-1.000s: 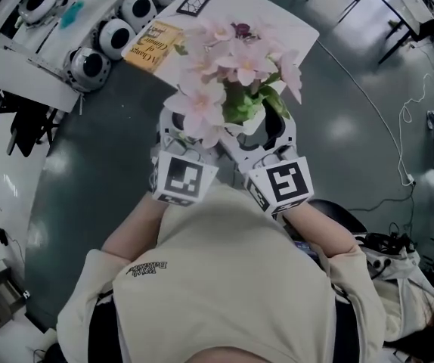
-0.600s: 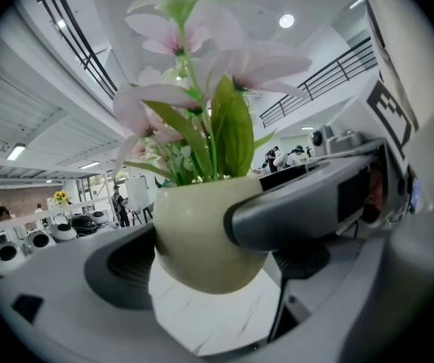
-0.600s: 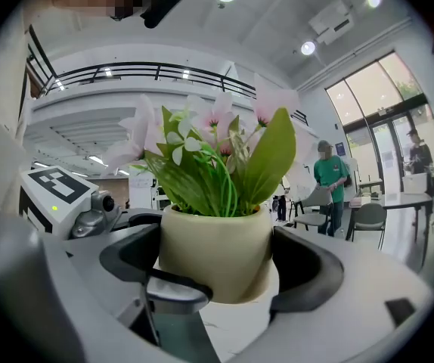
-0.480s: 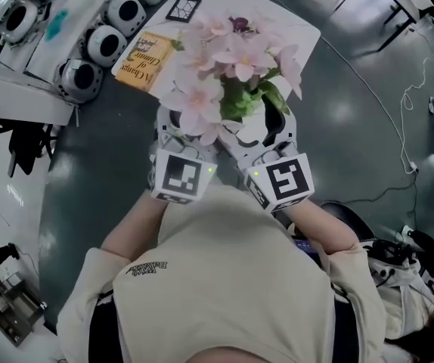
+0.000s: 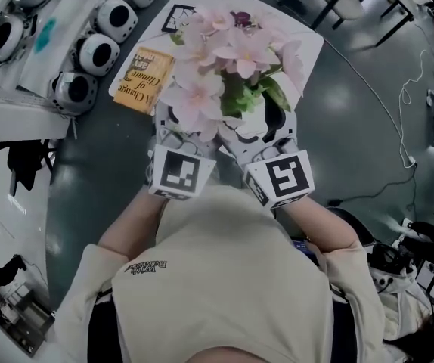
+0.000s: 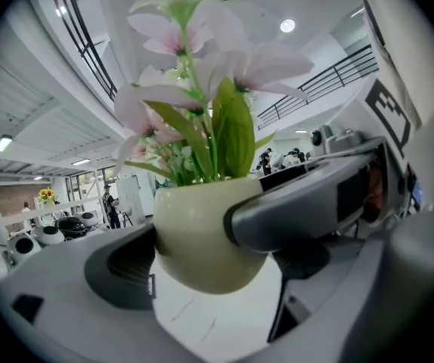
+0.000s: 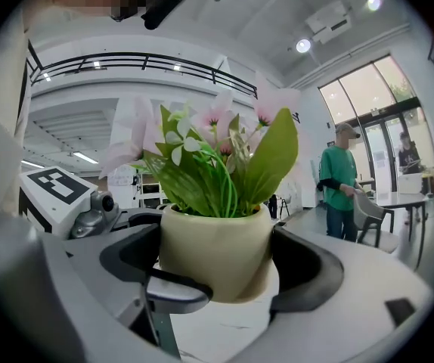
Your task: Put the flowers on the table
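Observation:
A cream pot (image 5: 256, 122) of pink flowers (image 5: 228, 55) with green leaves hangs over the near part of the white table (image 5: 308, 40). My left gripper (image 5: 179, 131) and right gripper (image 5: 271, 127) are both shut on the pot from opposite sides. In the left gripper view the pot (image 6: 202, 240) sits between the left gripper's (image 6: 209, 274) jaws, with marbled tabletop (image 6: 217, 316) just below it. The right gripper view has the pot (image 7: 217, 255) between the right gripper's (image 7: 217, 274) jaws. The pot's base is hidden in the head view.
A yellow book (image 5: 143, 78) and a square marker card (image 5: 178, 17) lie on the table's left part. Several round white devices (image 5: 96, 51) stand on a bench to the left. A person in green (image 7: 342, 180) stands by a chair (image 7: 368, 210). Cables (image 5: 413, 97) cross the floor at right.
Both grippers and the pot have moved forward, further over the table. The grip on the pot looks unchanged.

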Motion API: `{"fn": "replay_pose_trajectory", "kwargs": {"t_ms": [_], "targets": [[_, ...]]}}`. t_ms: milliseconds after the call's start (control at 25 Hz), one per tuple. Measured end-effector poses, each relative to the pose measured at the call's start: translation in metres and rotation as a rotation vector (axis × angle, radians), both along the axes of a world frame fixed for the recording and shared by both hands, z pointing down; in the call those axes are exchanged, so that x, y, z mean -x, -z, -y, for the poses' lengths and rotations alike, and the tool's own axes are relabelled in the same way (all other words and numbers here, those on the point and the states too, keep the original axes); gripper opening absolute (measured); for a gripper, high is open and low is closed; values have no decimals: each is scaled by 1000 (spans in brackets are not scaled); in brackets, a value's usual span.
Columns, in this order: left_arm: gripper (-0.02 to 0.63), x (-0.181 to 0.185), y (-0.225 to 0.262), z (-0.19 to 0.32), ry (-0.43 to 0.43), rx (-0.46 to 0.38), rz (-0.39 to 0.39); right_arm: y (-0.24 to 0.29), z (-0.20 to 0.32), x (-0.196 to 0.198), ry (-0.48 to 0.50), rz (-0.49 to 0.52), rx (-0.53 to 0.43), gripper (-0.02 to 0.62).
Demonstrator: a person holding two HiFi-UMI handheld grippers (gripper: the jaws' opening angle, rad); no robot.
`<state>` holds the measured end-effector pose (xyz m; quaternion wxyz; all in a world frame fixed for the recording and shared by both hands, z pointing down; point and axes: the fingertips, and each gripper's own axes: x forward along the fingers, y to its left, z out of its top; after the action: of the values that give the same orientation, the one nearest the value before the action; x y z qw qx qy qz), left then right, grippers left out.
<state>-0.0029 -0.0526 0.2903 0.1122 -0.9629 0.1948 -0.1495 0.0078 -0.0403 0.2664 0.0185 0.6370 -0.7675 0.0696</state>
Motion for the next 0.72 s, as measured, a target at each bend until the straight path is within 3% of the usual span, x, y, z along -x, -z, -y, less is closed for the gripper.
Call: {"fn": "replay_pose_trajectory", "kwargs": {"t_ms": [440, 720], "targets": [[483, -5, 7, 83, -12, 32, -17, 8, 84, -5, -24, 5, -3, 459], [483, -15, 16, 110, -21, 27, -32, 16, 109, -15, -37, -10, -6, 459]]}}
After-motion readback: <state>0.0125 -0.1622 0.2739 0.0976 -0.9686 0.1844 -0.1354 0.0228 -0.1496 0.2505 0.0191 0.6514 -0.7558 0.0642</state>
